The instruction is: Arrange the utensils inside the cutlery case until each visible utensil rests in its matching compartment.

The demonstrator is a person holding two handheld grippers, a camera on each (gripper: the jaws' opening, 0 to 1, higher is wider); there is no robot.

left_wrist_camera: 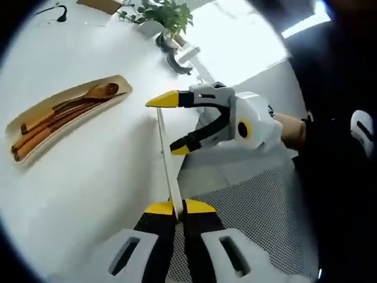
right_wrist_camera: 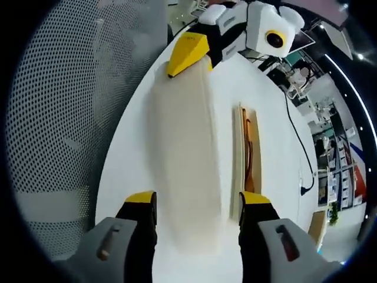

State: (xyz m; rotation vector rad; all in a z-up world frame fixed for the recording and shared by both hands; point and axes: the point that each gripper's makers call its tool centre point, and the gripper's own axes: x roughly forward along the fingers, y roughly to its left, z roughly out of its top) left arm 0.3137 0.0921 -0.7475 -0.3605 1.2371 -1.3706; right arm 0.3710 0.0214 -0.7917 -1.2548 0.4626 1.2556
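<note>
Pinched edge-on between the pressed-together jaws of the left gripper (left_wrist_camera: pixel 178 207), a thin cream lid (left_wrist_camera: pixel 166 159) rises away from the camera, held up off the white worktop (left_wrist_camera: pixel 88 188). Just past the lid's far end sits the right gripper (left_wrist_camera: pixel 171 124), its jaws spread on either side of that end without clearly touching it. From the right gripper view the same lid (right_wrist_camera: pixel 185 159) appears as a broad, blurred cream panel between the wide-open jaws, the left gripper (right_wrist_camera: pixel 188 53) clamped on its far end. Beyond the lid, well apart from it on the worktop, lies the cutlery case (left_wrist_camera: pixel 35 118), holding a wooden spoon (left_wrist_camera: pixel 88 97) and what look like chopsticks (left_wrist_camera: pixel 50 130). Farther off stands a potted plant (left_wrist_camera: pixel 168 17).
</note>
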